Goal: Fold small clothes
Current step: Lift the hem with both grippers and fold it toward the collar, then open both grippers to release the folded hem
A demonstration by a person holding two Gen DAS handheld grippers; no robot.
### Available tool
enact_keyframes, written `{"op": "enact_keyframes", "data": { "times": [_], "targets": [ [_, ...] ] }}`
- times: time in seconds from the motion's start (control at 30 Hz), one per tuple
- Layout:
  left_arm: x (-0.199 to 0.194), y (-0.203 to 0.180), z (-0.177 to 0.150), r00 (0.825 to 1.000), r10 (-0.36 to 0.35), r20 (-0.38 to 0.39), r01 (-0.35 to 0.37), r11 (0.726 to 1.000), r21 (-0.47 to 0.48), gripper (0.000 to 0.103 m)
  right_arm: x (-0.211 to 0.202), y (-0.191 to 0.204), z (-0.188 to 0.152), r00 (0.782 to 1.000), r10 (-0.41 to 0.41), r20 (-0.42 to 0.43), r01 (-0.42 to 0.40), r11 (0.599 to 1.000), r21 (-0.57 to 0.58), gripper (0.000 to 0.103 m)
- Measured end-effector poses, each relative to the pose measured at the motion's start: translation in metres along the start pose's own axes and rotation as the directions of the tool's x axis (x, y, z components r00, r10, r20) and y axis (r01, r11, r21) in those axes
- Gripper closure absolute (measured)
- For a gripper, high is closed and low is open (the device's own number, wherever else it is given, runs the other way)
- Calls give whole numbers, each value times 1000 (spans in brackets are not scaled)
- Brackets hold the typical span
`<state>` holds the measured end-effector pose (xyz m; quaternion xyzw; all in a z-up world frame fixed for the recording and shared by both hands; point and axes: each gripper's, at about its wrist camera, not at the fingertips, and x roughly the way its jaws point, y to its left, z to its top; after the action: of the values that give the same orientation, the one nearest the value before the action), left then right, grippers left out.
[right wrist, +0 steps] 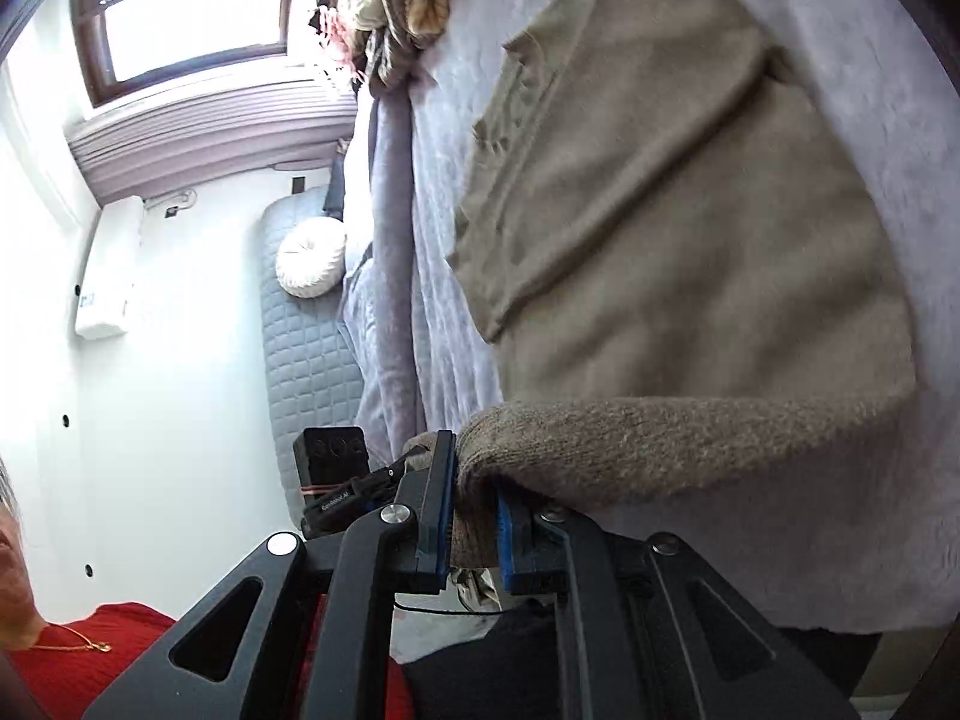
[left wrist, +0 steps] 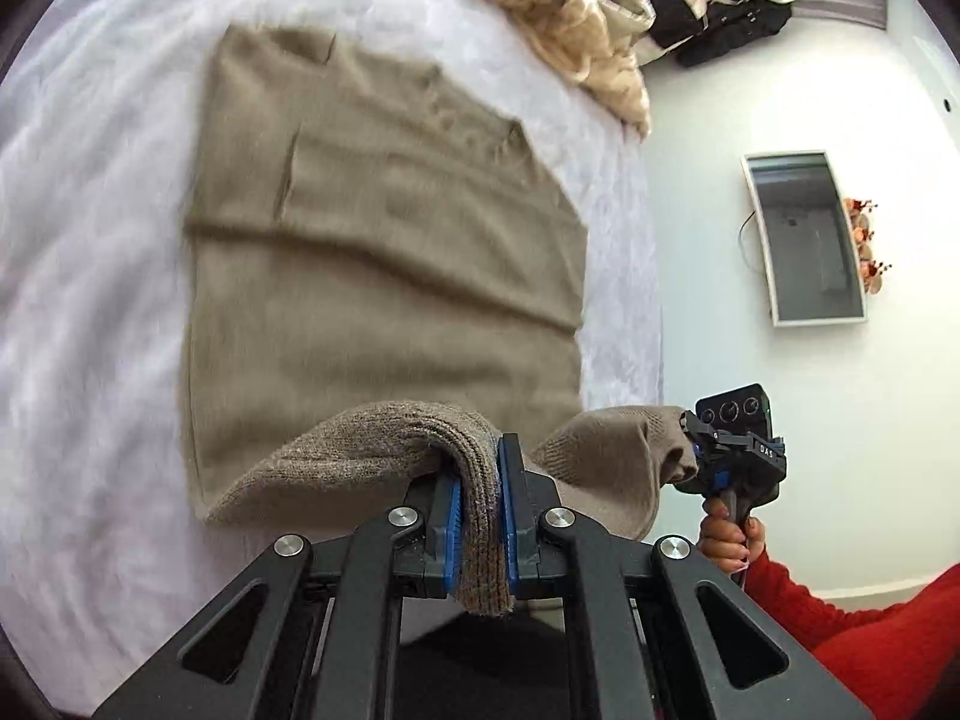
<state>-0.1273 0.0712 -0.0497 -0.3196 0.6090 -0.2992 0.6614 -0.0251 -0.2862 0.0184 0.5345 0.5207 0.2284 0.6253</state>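
Sweater (left wrist: 384, 252) hem bunched, hiding hand-held gripper (left wrist: 480, 498) pads.

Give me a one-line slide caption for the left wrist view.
Left tongs clamp the taupe knit garment's near hem, right tongs hold its other corner, over the white bedspread.

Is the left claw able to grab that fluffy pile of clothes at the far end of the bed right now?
Probably not yet. The left claw is shut on the brown sweater's hem, so it's busy. The pile of clothes lies far beyond the sweater.
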Motion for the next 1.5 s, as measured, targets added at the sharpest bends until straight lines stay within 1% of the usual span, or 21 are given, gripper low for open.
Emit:
{"op": "enact_keyframes", "data": {
  "times": [0.07,0.23,0.3,0.37,0.5,0.6,0.67,0.9,0.97,1.03,1.07,1.13,1.17,1.2,1.23,1.27,1.3,1.37,1.4,1.43,1.5],
  "targets": [
    [-32,-1,35,999,-9,46,9,1000,14,91,11,14,16,998,41,39,-40,999,-24,91],
    [-41,-6,95,988,1,155,-5,1000,29,91,27,43,70,988,105,112,-99,993,-58,91],
    [-39,-9,123,983,11,183,-18,999,33,91,21,42,91,985,111,135,-104,993,-58,91],
    [-26,-8,152,980,41,195,-49,998,38,91,24,37,112,983,103,154,-96,994,-49,91],
    [6,4,196,975,133,178,-142,989,35,91,45,8,153,985,13,173,-14,1000,7,91],
    [30,22,215,967,200,158,-204,979,7,91,60,-24,173,983,-45,178,33,997,69,91],
    [41,34,223,965,216,149,-216,976,-20,91,64,-46,181,980,-68,186,47,992,114,91],
    [51,50,232,952,271,141,-262,962,-75,91,74,-77,196,978,-58,200,20,982,187,90],
    [46,48,234,939,310,146,-299,950,-96,91,73,-76,197,980,-54,194,16,981,192,87],
    [34,38,234,908,376,185,-360,926,-114,91,73,-71,199,983,-41,181,7,982,187,86],
    [27,32,234,896,391,210,-376,920,-109,91,72,-65,200,984,-37,177,6,985,174,81],
    [16,19,235,874,414,255,-406,910,-86,90,68,-54,201,983,-41,179,15,989,145,65],
    [11,13,235,861,430,270,-426,901,-78,78,65,-48,201,981,-38,191,13,991,132,47],
    [5,8,234,849,441,292,-442,895,-66,65,61,-42,202,977,-32,211,7,993,118,40],
    [-1,2,231,832,446,329,-455,889,-54,40,58,-36,202,973,-27,228,3,994,106,40],
    [-6,-4,228,817,448,364,-469,883,-35,36,55,-29,202,970,-25,243,3,996,88,40],
    [-9,-8,225,812,445,377,-478,879,-7,36,53,-24,202,968,-23,249,5,997,71,41],
    [-7,-13,221,826,436,358,-478,878,35,36,53,-16,200,971,-41,236,31,999,45,50],
    [-4,-13,219,841,422,339,-465,884,54,36,56,-14,200,973,-63,221,56,998,38,57],
    [2,-12,217,859,407,310,-450,890,77,36,60,-12,199,974,-101,201,98,995,27,58],
    [19,-11,214,881,402,251,-440,890,120,36,69,-10,200,967,-186,174,191,982,-12,59]
  ]
}}
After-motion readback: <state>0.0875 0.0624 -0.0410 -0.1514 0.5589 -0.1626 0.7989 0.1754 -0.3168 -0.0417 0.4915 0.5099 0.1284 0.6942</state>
